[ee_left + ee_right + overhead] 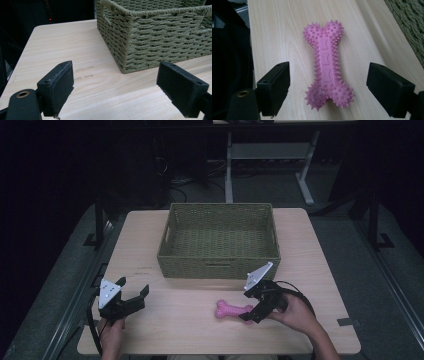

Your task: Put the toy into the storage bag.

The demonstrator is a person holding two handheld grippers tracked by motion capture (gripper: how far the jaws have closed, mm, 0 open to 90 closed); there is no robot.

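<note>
A pink spiky bone-shaped toy [231,310] lies flat on the wooden table [190,330], in front of a woven green basket [220,265]. My right gripper [251,306] is open at the toy's right end; in the right gripper view the toy [326,63] lies lengthwise between the two wide-apart jaws, its near end level with them, touching neither. My left gripper [134,290] is open near the table's front left, with nothing between its jaws. In the left gripper view it points at the basket's [155,37] near left corner.
The basket holds nothing that I can see and takes up the middle back of the table. Bare wood [70,47] spreads left of the basket and along the front edge. Beyond the table, the dark floor holds desk legs [306,185] and cables.
</note>
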